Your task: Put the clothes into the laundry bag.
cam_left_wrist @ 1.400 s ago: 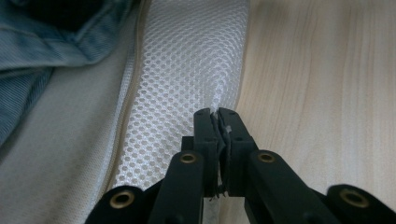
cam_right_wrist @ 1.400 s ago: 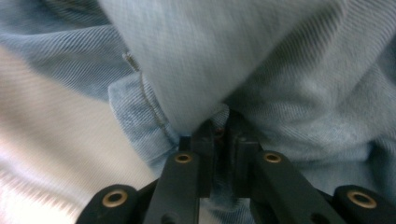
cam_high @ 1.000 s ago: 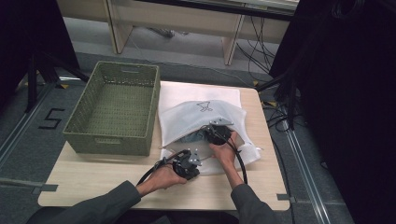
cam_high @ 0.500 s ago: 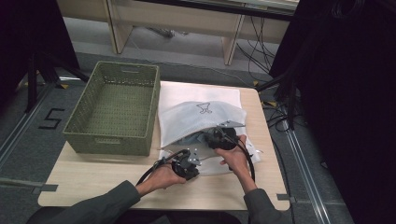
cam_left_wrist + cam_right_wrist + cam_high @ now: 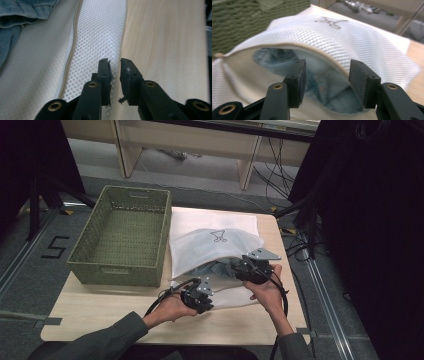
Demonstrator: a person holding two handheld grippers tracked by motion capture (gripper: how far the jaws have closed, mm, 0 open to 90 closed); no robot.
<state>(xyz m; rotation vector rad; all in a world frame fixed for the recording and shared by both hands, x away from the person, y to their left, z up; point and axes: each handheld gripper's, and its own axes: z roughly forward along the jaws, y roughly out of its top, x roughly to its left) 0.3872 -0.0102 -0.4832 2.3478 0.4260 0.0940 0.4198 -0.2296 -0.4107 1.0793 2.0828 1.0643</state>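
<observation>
A white mesh laundry bag (image 5: 215, 242) lies on the pale wooden surface (image 5: 100, 312), just to the right of a green woven basket (image 5: 122, 237), which serves as my landmark. The bag's mouth faces the person, on the side away from the basket's far end, and it gapes open with blue denim clothing (image 5: 220, 268) showing inside. A small dark emblem (image 5: 218, 236) is printed on the bag's top. The left tongs (image 5: 200, 300) sit low at the bag's near edge, right of the basket's near corner. In the left gripper view the left tongs (image 5: 115, 63) have just been parting; a narrow gap stands between the jaws, with the mesh hem and its zip line (image 5: 68, 57) below them, and the pads do not look pressed on the cloth, so they read as released. The right tongs (image 5: 239, 269) are held farther from the basket, at the right of the bag's mouth and raised above the surface. In the right gripper view the right tongs (image 5: 325, 72) have also just been opening: the jaws stand well apart, gripping nothing, aimed straight into the bag's mouth, where the denim lies beyond them, with the basket (image 5: 249, 17) blurred behind at the upper left.
</observation>
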